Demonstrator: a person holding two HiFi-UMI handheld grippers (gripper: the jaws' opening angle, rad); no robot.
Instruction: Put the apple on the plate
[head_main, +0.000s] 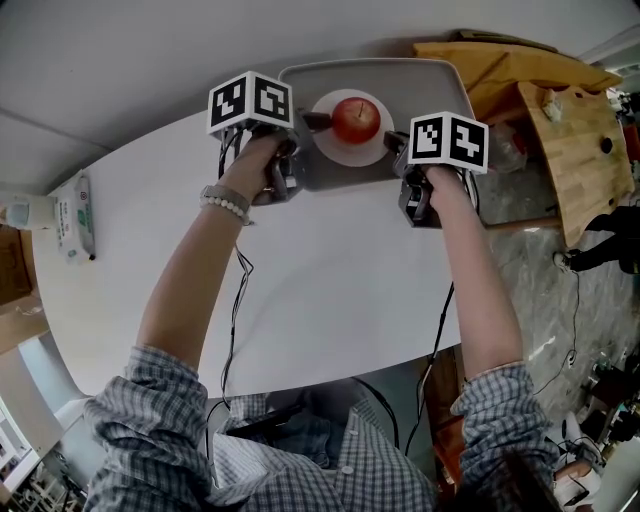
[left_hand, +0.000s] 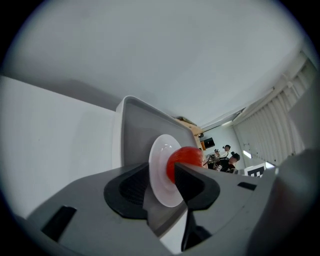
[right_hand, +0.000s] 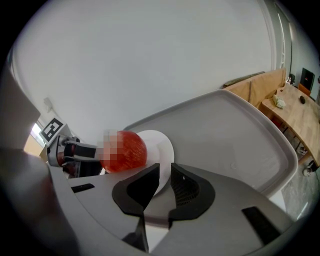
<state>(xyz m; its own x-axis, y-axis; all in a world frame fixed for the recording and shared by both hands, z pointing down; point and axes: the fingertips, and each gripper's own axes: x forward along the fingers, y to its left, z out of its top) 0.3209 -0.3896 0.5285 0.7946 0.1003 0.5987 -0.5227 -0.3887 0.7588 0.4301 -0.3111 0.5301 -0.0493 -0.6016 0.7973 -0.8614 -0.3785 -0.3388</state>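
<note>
Left gripper (left_hand: 161, 175) jaws are seen standing well apart and clamped on nothing; a red round apple (left_hand: 187, 155) is framed just beyond them, close against the right jaw's tip, though contact cannot be confirmed. Right gripper (right_hand: 165, 172) jaws are drawn nearly together, and the near rim of a white round plate (right_hand: 160, 145) is caught in the narrow gap between them. From overhead, the left gripper (head_main: 305, 135) is noted at the plate's left side and the right gripper (head_main: 400, 145) at its right side, each topped by a cube with black-and-white square markers (head_main: 250, 103). The apple (head_main: 355, 119) is found resting on the plate (head_main: 350, 152), roughly at its centre, stem end upward. The plate is set inside a grey rectangular plastic tray (head_main: 430, 85) with rounded corners, towards the tray's left half. The tray is placed at the far edge of a white rounded table (head_main: 330, 280). Black cables (head_main: 237, 300) are trailed from both grippers back across the table. A beaded bracelet (head_main: 224, 203) is worn on the left wrist, and checked sleeves are rolled above the elbows. A flat pack of wipes (head_main: 73, 215) is laid near the table's left edge, well apart from the tray. A light wooden bench (head_main: 570, 150) is recorded beyond the table to the right.
</note>
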